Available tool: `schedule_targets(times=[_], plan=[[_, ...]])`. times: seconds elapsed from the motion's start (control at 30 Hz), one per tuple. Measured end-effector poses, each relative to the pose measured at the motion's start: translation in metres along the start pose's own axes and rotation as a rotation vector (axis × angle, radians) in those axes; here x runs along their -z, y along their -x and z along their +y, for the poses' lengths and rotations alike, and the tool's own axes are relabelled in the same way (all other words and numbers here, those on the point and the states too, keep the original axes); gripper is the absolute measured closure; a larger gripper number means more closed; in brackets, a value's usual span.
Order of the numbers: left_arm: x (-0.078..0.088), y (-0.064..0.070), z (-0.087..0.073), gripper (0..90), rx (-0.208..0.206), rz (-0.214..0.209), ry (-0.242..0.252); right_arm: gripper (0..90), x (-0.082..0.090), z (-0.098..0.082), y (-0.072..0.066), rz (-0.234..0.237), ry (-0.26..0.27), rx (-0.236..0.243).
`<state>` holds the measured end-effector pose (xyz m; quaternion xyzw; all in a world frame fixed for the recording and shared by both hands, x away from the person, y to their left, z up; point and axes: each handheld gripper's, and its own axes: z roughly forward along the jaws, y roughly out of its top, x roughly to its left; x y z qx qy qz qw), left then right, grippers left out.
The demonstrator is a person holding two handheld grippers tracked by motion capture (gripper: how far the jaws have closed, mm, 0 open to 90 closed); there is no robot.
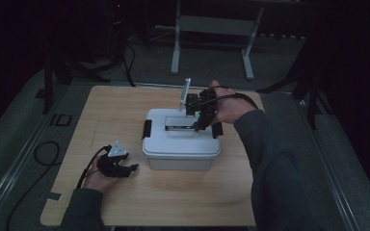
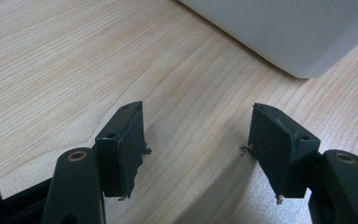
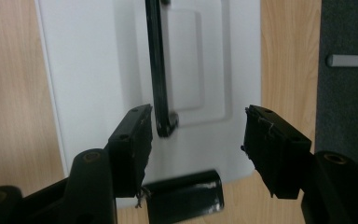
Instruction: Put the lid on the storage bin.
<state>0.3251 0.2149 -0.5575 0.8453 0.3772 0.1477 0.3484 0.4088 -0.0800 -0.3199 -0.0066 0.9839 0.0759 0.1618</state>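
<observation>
My right gripper [image 1: 198,126] hangs over the box [image 1: 181,139] at mid-table, jaws spread around nothing — the black handle [image 3: 157,70] lies flat on the lid. My left gripper [image 1: 131,168] rests near-left of it, jaws apart, empty.

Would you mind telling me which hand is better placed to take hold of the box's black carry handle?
Right. The right tongs hover open over the white box's lid, beside the handle; the left tongs rest open on the table.
</observation>
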Motion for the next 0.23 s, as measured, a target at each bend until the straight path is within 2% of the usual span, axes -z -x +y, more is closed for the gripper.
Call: schedule_targets(times=[0.23], plan=[[0.000,0.000,0.000,36.3,-0.004,-0.002,0.000,39.8,0.001,-0.022,0.002,0.001,0.000,-0.037]])
